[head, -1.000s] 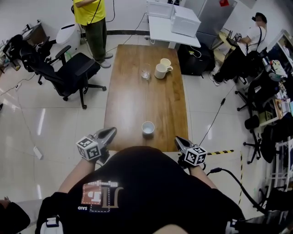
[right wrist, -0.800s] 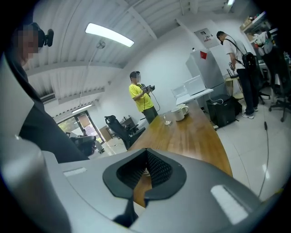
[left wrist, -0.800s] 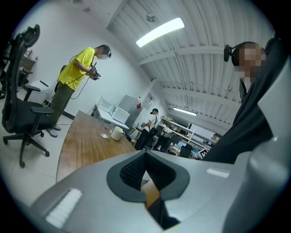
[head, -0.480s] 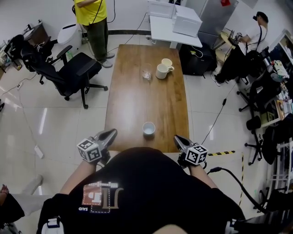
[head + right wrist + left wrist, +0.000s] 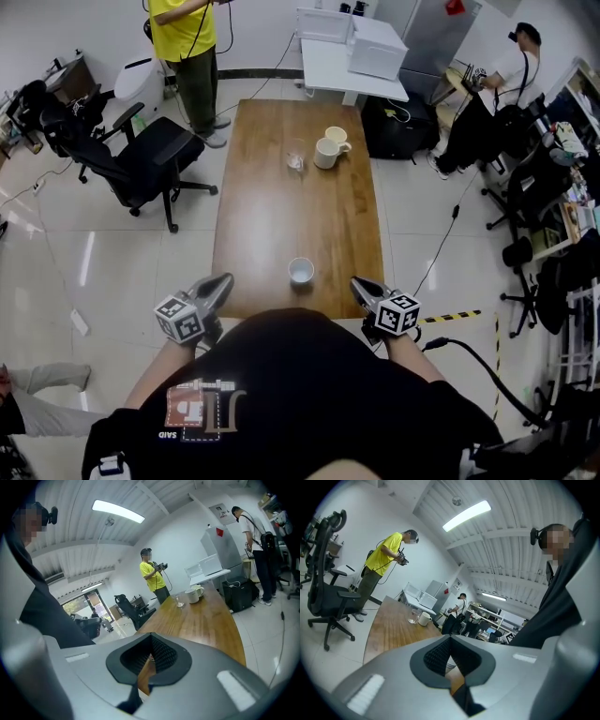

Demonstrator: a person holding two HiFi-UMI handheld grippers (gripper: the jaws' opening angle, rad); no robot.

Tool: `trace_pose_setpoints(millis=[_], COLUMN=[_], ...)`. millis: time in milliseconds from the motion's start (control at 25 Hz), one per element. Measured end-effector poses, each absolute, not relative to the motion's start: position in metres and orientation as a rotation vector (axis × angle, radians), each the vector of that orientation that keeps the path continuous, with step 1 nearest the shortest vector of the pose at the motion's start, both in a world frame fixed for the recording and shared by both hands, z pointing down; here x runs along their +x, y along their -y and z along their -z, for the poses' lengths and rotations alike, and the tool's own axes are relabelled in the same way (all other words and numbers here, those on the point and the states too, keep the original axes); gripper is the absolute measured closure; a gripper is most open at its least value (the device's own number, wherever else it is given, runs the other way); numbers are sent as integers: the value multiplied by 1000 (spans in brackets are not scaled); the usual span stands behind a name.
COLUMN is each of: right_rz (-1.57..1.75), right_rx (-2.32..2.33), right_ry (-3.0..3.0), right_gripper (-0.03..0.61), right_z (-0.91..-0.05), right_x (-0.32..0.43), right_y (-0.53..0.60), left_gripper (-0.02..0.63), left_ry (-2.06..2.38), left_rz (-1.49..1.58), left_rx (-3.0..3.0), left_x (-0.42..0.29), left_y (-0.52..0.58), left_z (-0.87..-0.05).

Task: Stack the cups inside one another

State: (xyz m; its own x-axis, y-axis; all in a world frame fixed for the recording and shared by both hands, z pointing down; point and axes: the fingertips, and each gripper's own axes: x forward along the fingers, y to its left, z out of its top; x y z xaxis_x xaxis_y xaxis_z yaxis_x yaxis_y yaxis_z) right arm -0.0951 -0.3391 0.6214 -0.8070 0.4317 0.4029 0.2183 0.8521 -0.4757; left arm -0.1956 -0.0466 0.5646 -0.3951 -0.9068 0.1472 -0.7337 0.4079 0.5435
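A small white cup [image 5: 301, 271] stands alone near the front edge of the long wooden table [image 5: 262, 206]. At the far end are two white mugs [image 5: 327, 152], side by side and touching, with a clear glass [image 5: 295, 156] just left of them. My left gripper [image 5: 221, 282] is at the table's front left corner, shut and empty. Just right of the small cup, at the front right corner, my right gripper [image 5: 357, 287] is shut on nothing. The right gripper view looks along the table to the mugs [image 5: 192, 595] and glass [image 5: 179, 601]. The left gripper view also shows the mugs [image 5: 424, 618].
A black office chair [image 5: 141, 150] stands left of the table. A person in yellow [image 5: 187, 37] is beyond the far left corner. A white desk with boxes [image 5: 352, 56] sits behind the table, another person [image 5: 511, 70] to the right, and a cable [image 5: 441, 246] on the floor.
The right gripper has edged slightly forward beside the small cup. The left gripper and all the cups are where they were. Someone's legs have come into the lower left corner.
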Motion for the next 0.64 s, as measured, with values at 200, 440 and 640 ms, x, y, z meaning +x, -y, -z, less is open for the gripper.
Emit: trace_pose_setpoints(millis=[200, 440, 640], right_rz=[-552, -528, -469], right_rx=[-484, -519, -571], right_ry=[2505, 2479, 2451], right_gripper=[567, 568, 568], right_z=[-624, -632, -631], right_x=[-99, -120, -104], right_y=[333, 316, 329], left_gripper=[618, 618, 618], left_ry=[2249, 2265, 2294], left_rz=[567, 569, 607], left_rx=[1389, 1359, 1328], left_x=[-199, -206, -177], left_y=[38, 20, 32], left_z=[-564, -571, -579])
